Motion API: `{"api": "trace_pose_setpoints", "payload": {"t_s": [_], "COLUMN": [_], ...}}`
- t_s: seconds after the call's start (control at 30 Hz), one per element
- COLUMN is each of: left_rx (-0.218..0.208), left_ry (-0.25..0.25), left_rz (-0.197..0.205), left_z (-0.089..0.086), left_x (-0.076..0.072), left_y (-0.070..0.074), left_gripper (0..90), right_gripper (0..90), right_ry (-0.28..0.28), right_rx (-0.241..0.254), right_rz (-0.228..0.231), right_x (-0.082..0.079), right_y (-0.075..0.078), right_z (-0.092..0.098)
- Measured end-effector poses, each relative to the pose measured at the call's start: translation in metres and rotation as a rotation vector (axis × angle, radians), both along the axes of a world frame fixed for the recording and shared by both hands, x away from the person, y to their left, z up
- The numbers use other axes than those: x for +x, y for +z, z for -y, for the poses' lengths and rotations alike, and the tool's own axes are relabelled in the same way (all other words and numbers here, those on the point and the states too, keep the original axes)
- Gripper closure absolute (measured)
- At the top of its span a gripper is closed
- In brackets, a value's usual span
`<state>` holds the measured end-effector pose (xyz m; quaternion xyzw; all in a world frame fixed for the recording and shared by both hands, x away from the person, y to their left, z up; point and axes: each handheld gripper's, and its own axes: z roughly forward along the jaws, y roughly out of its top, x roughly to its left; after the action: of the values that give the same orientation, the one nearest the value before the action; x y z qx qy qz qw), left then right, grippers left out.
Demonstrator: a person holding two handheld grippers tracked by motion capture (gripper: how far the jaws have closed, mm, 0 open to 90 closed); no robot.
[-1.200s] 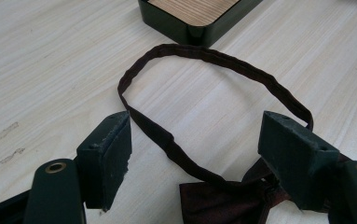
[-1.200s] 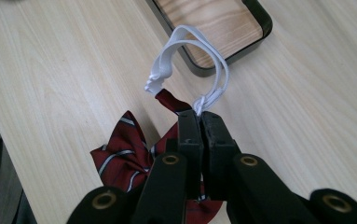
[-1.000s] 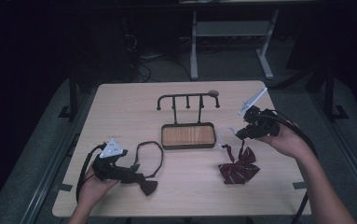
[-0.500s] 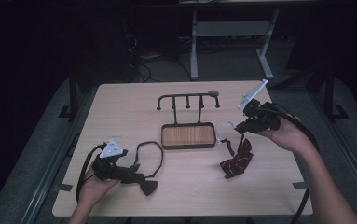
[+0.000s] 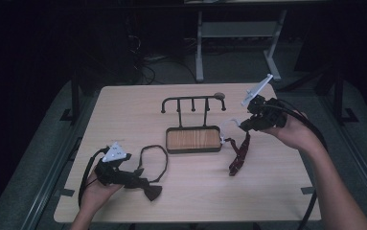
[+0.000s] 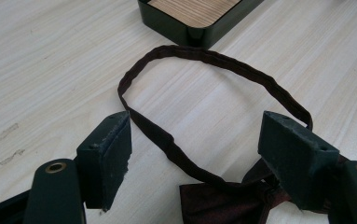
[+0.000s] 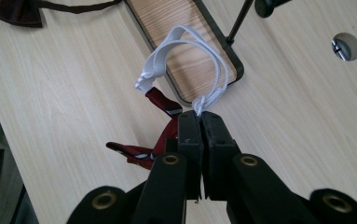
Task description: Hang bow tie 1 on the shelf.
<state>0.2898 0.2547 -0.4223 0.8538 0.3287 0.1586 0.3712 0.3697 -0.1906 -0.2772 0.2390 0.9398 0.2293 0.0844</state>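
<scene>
Right tongs (image 7: 199,116) clench a white elastic loop (image 7: 185,56); left tongs (image 6: 195,154) gape over a dark fabric band (image 6: 213,56).

Table (image 5: 123,110) evenly lit amid dark surroundings; high view soft, gripper views sharp

A pale wood table (image 5: 123,110) carries a rack tray (image 5: 193,140) and dark bow tie (image 5: 148,190).

A: What does the left gripper (image 5: 145,184) look like?
B: Black body, a grey three-cornered plate on top, a black cable looping off its left side. Its two jaws carry thick, dark block pads and brass-ringed holes.
A: And the right gripper (image 5: 242,125)?
B: The same build: black, grey plate, black cables, brass rivets. Both forearms are bare, no sleeves.
</scene>
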Motion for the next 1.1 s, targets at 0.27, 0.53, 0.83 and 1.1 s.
{"api": "trace_pose_setpoints", "payload": {"t_s": [0.27, 0.53, 0.83, 1.1], "left_rx": [0.002, 0.001, 0.003, -0.003], "left_ry": [0.0, -0.003, -0.004, -0.001], "left_rz": [0.001, 0.003, 0.005, 0.007], "left_z": [-0.001, 0.0, 0.0, 0.0], "left_x": [0.0, 0.0, 0.0, -0.001], "left_y": [0.0, 0.0, 0.001, 0.002], "left_gripper": [26.2, 26.2, 26.2, 26.2], "right_gripper": [87.3, 87.3, 87.3, 87.3], "right_ry": [-0.001, -0.005, -0.01, -0.022], "right_rx": [-0.012, -0.012, -0.017, -0.022], "right_rz": [0.009, 0.006, 0.012, 0.006], "right_x": [0.004, 0.011, 0.018, 0.024], "right_y": [0.007, 0.012, 0.02, 0.023], "right_z": [-0.007, -0.011, -0.016, -0.02]}}
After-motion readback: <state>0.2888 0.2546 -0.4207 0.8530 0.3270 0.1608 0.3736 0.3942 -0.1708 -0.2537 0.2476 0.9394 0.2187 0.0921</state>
